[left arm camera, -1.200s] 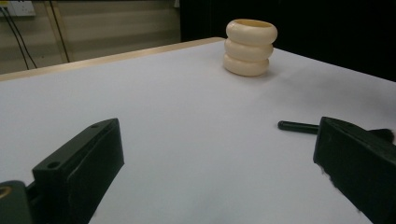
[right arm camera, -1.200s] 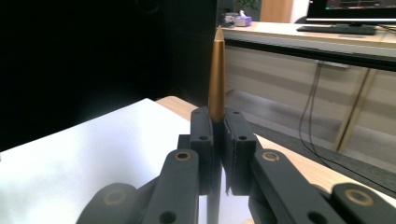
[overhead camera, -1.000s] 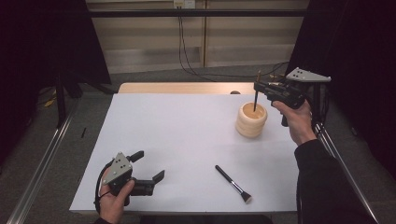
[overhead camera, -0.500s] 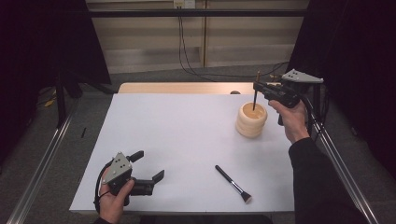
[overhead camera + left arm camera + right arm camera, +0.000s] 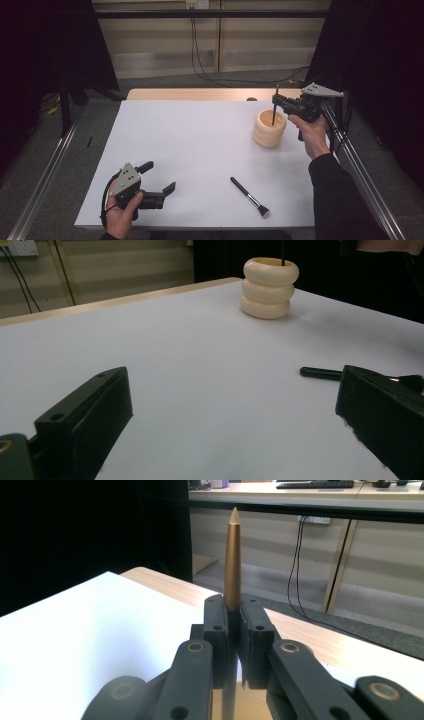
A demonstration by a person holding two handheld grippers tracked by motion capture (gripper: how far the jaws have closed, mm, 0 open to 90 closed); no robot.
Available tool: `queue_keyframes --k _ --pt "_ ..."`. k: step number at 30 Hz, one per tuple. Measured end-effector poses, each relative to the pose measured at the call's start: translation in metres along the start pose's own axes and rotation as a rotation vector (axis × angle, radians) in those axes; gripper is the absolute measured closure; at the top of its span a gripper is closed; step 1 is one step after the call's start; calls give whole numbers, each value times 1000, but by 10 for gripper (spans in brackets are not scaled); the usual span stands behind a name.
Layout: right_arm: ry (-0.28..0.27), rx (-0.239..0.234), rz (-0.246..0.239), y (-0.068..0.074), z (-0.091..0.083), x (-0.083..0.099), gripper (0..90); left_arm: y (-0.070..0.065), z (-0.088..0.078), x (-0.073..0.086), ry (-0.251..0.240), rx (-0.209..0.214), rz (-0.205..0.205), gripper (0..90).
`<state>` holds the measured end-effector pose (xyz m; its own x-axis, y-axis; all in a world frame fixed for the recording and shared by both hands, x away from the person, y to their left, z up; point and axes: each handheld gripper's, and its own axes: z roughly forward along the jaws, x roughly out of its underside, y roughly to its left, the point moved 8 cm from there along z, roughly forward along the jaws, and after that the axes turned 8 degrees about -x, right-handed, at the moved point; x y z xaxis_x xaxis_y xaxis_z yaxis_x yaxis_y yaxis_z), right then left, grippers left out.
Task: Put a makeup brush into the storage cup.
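A cream ribbed holder (image 5: 269, 129) stands at the right of the white table (image 5: 200, 130). My right gripper (image 5: 276, 101) hovers just above it, shut on a thin dark brush (image 5: 273, 111) held upright, whose lower end reaches into the holder's mouth. In the right gripper view the brush's pointed bronze handle (image 5: 232, 560) sticks up from between the closed jaws of the right gripper (image 5: 233, 625). My left gripper (image 5: 160, 176) rests open at the front left, with nothing between its jaws. A second black brush (image 5: 249, 196) lies flat near the front edge.
The left gripper view looks across the table to the holder (image 5: 269, 287) and the lying brush (image 5: 320, 373). A wooden strip (image 5: 200, 94) borders the table's far edge. Metal rails (image 5: 360, 170) run along both sides.
My right gripper has sunk with the upright brush, so its lower end sits deeper in the holder. The left gripper and the lying brush have stayed put.
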<state>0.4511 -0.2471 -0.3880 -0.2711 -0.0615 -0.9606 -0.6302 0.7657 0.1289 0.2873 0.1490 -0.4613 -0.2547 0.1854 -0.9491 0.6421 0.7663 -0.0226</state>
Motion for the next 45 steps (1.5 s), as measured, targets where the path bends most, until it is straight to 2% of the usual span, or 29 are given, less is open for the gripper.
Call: queue_keyframes --k 5,7,12,17,19,22,36,40,45 --pt "1 0 5 -1 0 6 832 0 -1 0 -3 7 -2 16" --pt "6 5 10 -2 -2 11 832 0 0 0 -1 3 -16 16" --pt "6 15 24 -4 -4 21 831 2 0 0 -1 -6 -14 16" --pt "5 10 13 -1 -1 30 831 1 0 0 1 -6 -11 16" --pt "5 6 17 -1 -1 32 830 0 -1 0 2 8 -12 17" --pt "16 5 20 -1 0 37 830 0 0 0 3 8 -2 16" --pt "33 -8 28 -1 3 45 828 2 -1 -1 -4 -3 -7 16" --pt "35 -2 45 -2 1 47 824 1 -1 -1 -8 3 -5 16" --pt "40 5 44 -3 1 49 802 1 -1 -1 -8 0 4 16"
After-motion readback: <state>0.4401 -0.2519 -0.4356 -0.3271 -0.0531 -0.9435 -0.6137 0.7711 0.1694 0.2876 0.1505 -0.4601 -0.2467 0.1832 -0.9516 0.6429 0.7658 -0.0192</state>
